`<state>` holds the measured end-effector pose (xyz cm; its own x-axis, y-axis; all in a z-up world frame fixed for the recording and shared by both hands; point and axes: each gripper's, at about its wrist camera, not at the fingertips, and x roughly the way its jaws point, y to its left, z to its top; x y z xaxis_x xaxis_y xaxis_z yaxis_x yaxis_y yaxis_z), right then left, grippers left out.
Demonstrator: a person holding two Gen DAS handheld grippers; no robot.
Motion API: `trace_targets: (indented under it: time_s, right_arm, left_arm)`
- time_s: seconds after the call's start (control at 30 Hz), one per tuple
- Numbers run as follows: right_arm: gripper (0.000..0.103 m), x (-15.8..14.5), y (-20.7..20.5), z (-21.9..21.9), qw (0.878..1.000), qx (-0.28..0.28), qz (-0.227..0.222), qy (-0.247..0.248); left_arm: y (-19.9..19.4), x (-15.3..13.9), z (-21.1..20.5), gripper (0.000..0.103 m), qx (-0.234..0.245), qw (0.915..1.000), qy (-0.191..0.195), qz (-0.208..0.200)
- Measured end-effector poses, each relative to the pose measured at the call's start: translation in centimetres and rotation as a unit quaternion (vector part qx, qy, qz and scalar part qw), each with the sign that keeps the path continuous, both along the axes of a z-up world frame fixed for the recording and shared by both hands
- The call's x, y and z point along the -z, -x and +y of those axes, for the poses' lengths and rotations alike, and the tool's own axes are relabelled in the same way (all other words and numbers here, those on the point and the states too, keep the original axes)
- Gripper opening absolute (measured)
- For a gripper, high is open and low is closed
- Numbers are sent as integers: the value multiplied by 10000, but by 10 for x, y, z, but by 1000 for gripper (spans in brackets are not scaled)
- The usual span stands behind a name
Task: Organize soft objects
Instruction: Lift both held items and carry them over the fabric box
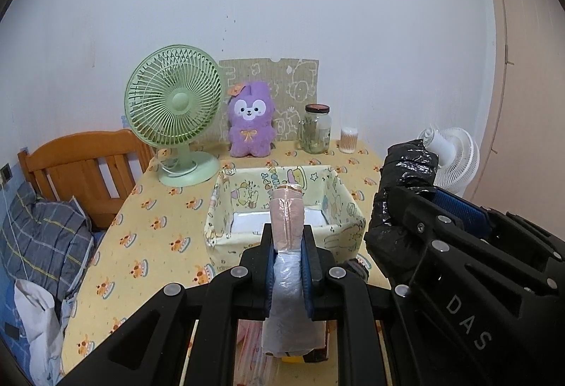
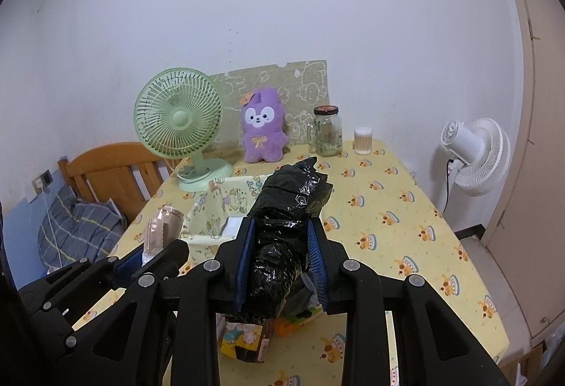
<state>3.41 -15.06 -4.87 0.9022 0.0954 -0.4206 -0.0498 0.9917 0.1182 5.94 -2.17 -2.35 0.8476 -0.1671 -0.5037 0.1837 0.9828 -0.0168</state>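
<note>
My left gripper (image 1: 287,245) is shut on a soft pink-and-white roll in clear plastic (image 1: 286,227), held above the table just in front of the cartoon-print fabric basket (image 1: 353,213). My right gripper (image 2: 282,245) is shut on a black plastic roll (image 2: 286,209), held beside the left one, near the basket's (image 2: 204,206) right side. The black roll also shows in the left wrist view (image 1: 406,192), and the pink roll in the right wrist view (image 2: 160,227). A white sheet lies on the basket's floor (image 1: 247,220).
At the back stand a green fan (image 1: 174,110), a purple plush toy (image 1: 250,121), a glass jar (image 1: 316,128) and a cotton-swab tub (image 1: 348,140). Small packets lie below the grippers (image 2: 247,340). A wooden bed head (image 1: 88,167) is left, a white fan (image 2: 476,153) right.
</note>
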Motion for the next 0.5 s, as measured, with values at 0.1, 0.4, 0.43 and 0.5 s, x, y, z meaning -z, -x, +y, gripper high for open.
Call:
trace_targets:
  time_s: [0.1, 0.4, 0.43, 0.5]
  right_arm:
    - [33, -1, -7, 0, 10000, 8, 0, 10]
    - [33, 0, -37, 0, 10000, 25, 82, -9]
    - [33, 0, -41, 0, 10000, 24, 95, -12]
    - [33, 1, -48, 0, 9999, 17, 115, -23]
  left_arm:
    - [-8, -1, 0, 11, -16, 10000, 15, -7]
    - [-34, 0, -1, 11, -58, 10000, -6, 1]
    - [-37, 0, -1, 11, -65, 10000, -6, 8]
    - [-44, 1, -1, 11, -78, 10000, 0, 37]
